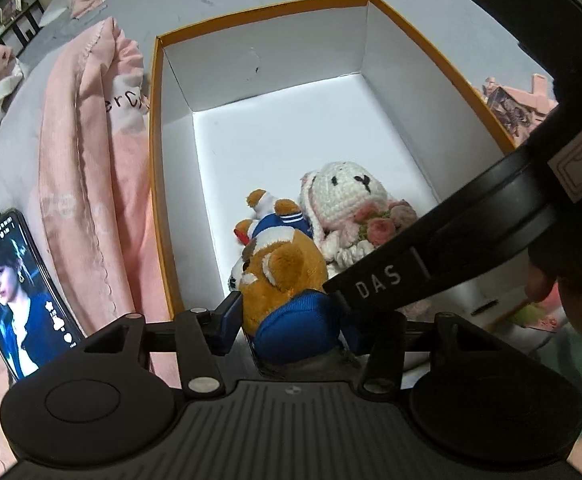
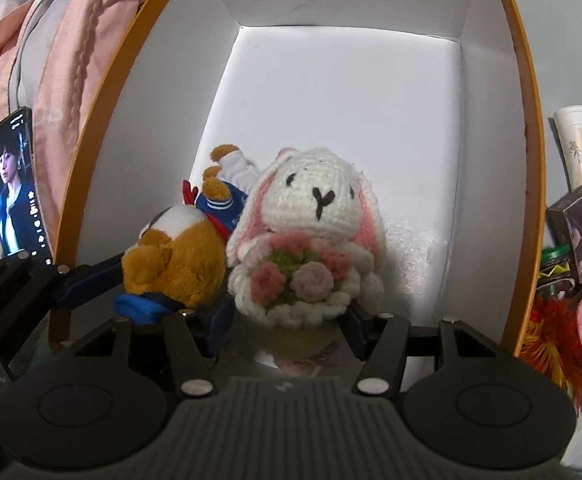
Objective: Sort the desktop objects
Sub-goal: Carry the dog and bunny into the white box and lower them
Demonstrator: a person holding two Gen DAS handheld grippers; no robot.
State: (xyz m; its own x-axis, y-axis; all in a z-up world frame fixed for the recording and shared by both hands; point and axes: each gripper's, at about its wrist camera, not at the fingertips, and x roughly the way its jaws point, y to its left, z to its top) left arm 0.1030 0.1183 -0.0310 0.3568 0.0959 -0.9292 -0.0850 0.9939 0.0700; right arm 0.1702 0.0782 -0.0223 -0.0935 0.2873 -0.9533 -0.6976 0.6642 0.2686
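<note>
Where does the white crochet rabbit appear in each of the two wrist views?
Left wrist view: the crochet rabbit is right of centre, inside the orange-rimmed box, behind the brown plush dog.
Right wrist view: it is central, facing the camera.
Shared landmark: the lit phone at the left edge.

"das" on the right tool (image 1: 379,284), "erc" on the pink quilt (image 1: 91,120).

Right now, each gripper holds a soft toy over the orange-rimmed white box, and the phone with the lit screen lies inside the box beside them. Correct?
Not quite. The phone with the lit screen lies outside the orange-rimmed white box, on the pink bedding to its left, as the left wrist view shows. The left gripper does hold the brown plush animal, the right gripper the white crocheted bunny.
</note>
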